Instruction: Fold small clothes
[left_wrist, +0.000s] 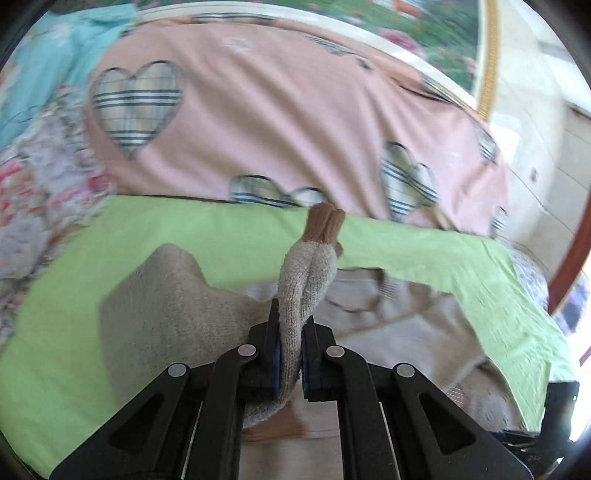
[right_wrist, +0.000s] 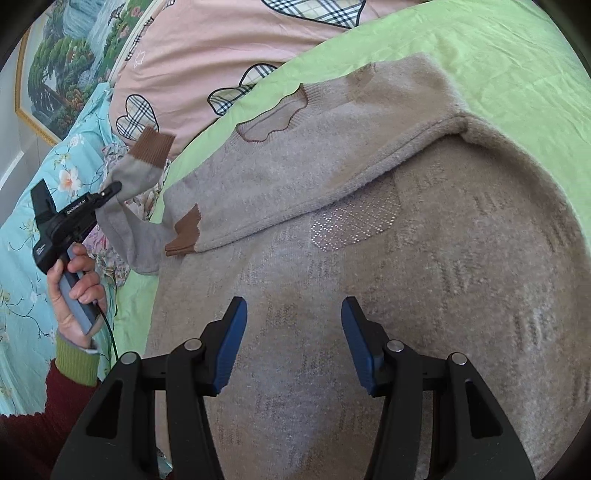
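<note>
A beige knit sweater (right_wrist: 369, 229) with brown cuffs lies on a green sheet (right_wrist: 498, 55); one sleeve is folded across its chest, brown cuff (right_wrist: 184, 236) at the left edge. My left gripper (left_wrist: 290, 332) is shut on the other sleeve (left_wrist: 306, 273), lifted, its brown cuff (left_wrist: 327, 219) sticking up past the fingers. It also shows in the right wrist view (right_wrist: 110, 190), holding that sleeve (right_wrist: 136, 177) off the sweater's left side. My right gripper (right_wrist: 293, 325) is open and empty above the sweater's lower body.
A pink duvet with plaid hearts (left_wrist: 277, 110) lies beyond the green sheet. A teal floral cover (right_wrist: 26, 240) lies to the left. A framed landscape picture (right_wrist: 55, 74) hangs on the wall. The person's hand (right_wrist: 77, 280) holds the left gripper's handle.
</note>
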